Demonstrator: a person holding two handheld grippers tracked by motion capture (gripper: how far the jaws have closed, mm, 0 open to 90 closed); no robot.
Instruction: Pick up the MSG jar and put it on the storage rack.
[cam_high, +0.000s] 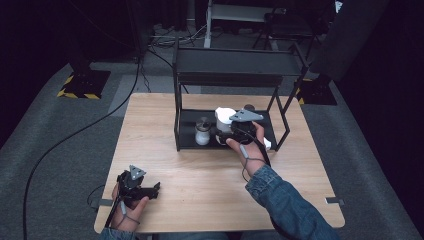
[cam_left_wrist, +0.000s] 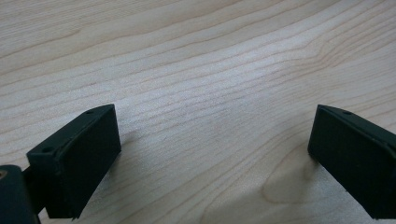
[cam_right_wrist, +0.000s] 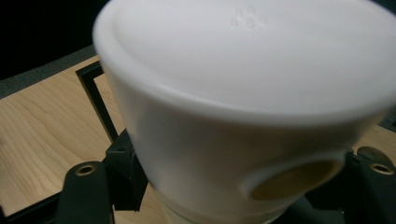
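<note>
The right gripper (cam_high: 231, 131) is clamped on a white cup (cam_right_wrist: 243, 116), holding it at the bottom shelf of the black rack (cam_high: 235, 67), just beside a glass jar (cam_high: 202, 131). The left gripper (cam_high: 137, 189) rests wide open, empty, on the table (cam_high: 200, 175). This looks like the lift-out or placing step; next calls for keeping the cup clear of jar and frame

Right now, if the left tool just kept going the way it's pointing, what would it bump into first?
Probably the wooden table. The left tool has its jaws open with nothing between them, and its own view looks down at bare wood close ahead. In the high view it rests low near the table's front edge, so depth is hard to judge.
</note>
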